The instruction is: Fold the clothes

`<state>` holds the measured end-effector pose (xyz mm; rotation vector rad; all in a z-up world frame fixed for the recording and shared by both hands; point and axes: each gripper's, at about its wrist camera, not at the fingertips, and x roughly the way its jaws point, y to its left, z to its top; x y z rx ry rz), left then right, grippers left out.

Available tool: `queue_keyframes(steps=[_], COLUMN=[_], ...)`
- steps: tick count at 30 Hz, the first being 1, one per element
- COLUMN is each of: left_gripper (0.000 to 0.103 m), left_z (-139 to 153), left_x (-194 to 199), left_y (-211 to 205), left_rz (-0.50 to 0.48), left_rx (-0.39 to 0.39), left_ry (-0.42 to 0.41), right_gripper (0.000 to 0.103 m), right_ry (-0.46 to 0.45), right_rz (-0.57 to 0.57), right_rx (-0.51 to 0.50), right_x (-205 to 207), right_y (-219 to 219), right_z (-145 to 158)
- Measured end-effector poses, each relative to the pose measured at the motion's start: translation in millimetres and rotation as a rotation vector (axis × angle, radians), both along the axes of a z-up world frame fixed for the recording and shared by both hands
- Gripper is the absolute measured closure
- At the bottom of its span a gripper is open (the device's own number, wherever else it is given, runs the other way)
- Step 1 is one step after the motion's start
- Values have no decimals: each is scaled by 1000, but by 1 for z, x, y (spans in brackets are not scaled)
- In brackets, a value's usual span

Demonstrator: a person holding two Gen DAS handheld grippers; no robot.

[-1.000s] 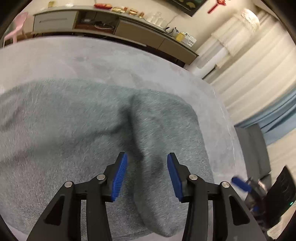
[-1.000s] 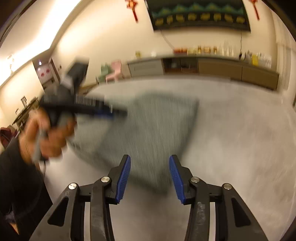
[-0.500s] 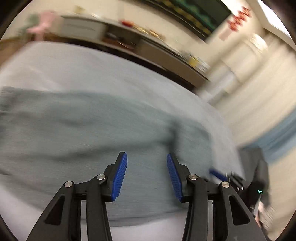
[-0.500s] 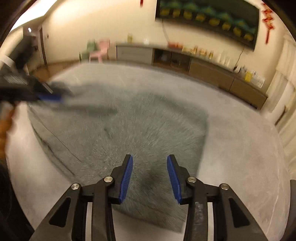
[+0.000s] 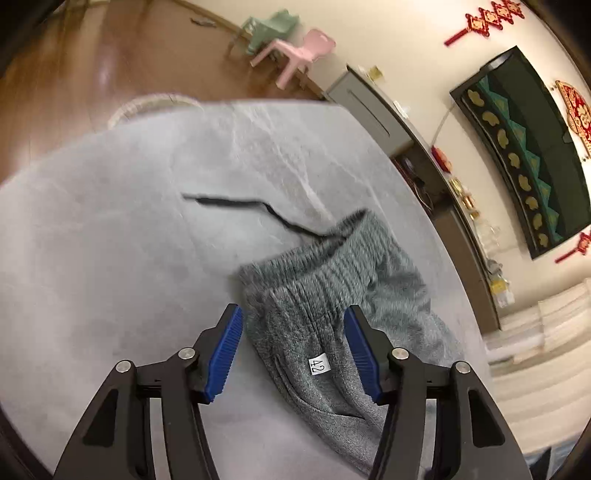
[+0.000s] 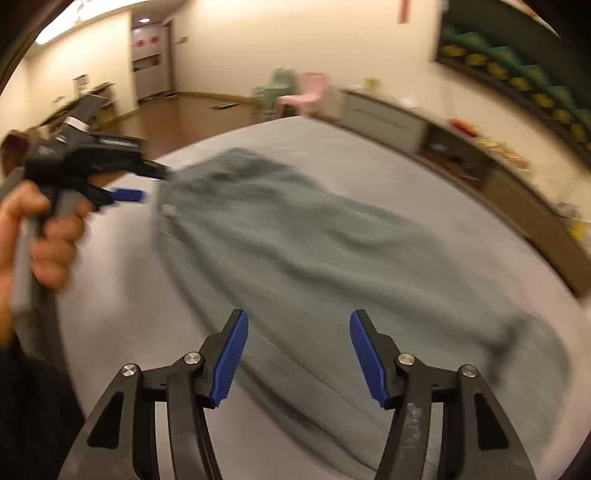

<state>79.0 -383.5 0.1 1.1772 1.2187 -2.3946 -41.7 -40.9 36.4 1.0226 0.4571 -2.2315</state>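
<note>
Grey knit trousers (image 5: 332,314) lie on a pale grey table (image 5: 110,258), ribbed waistband toward the far side, with a white size tag (image 5: 318,363) and a black drawstring (image 5: 255,206) trailing left. My left gripper (image 5: 295,350) hovers above the waistband corner, jaws opening, pads apart from the cloth. In the blurred right wrist view the trousers (image 6: 295,240) stretch across the table. My right gripper (image 6: 299,354) hangs over their near part, jaws opening, nothing pressed between the pads. The left gripper (image 6: 125,194) shows there at the waistband end, held by a hand (image 6: 40,236).
A low sideboard (image 5: 417,147) with small items runs along the far wall. Pink (image 5: 299,51) and green (image 5: 273,29) plastic chairs stand on the wooden floor (image 5: 74,74) beyond the table's edge. Curtains (image 5: 535,332) hang at the right.
Both grippers swept sideways along the trousers and rolled; the left now faces the waistband end. Both pairs of jaws stand wider than before.
</note>
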Motion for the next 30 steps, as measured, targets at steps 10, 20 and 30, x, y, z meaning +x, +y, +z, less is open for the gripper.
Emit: queue_keyframes(steps=[10,20,30], left_gripper=[82,85,78], left_z=[-31,42,7], left_x=[-65,-68,-67], left_y=[29,124,388], left_rz=[-41,-174,-891], left_rx=[93,-432,-1017], left_ry=[110,306,381], right_gripper=[43,41,36], right_ry=[-178,-313,-339], right_rz=[-53,-202,-499], right_rx=[-14,-321,-522], right_x=[-41,-71,-41], right_y=[-60,26,200], right_z=[-53,-15,3])
